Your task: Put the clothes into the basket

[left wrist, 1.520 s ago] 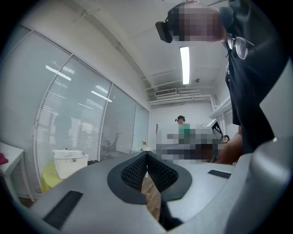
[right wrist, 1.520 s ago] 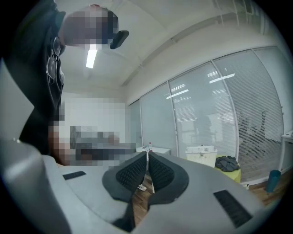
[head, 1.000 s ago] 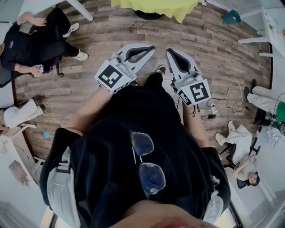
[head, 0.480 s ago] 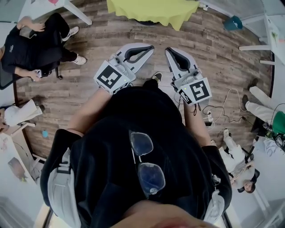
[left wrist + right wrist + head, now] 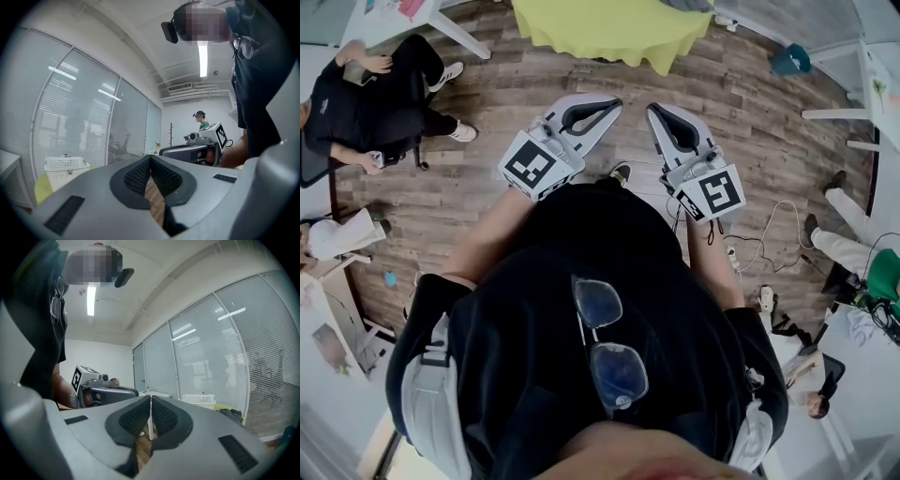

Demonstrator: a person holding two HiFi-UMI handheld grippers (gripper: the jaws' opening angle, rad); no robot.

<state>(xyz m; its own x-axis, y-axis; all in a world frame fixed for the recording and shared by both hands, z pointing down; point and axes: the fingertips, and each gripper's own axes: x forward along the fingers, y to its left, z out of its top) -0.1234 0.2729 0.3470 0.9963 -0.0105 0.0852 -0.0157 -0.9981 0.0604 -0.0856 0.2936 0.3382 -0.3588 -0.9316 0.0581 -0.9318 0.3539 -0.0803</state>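
Left gripper (image 5: 150,157): jaws were pressed together, nothing between them.
Right gripper (image 5: 150,399): jaws were likewise together, empty.
White basket (image 5: 201,400): stood well beyond the right fingertips, to their right, on a yellow-covered table (image 5: 609,33).
Dark clothes (image 5: 231,415): lay farther right, beside the basket.

No words, numbers or brand names can be read anywhere. The only signs are black-and-white square code patterns. One stands on the left cube (image 5: 532,164), part of the left hand-held gripper (image 5: 616,101). Another stands on the right cube (image 5: 719,192), part of the right hand-held gripper (image 5: 653,109). Neither pattern spells anything legible.
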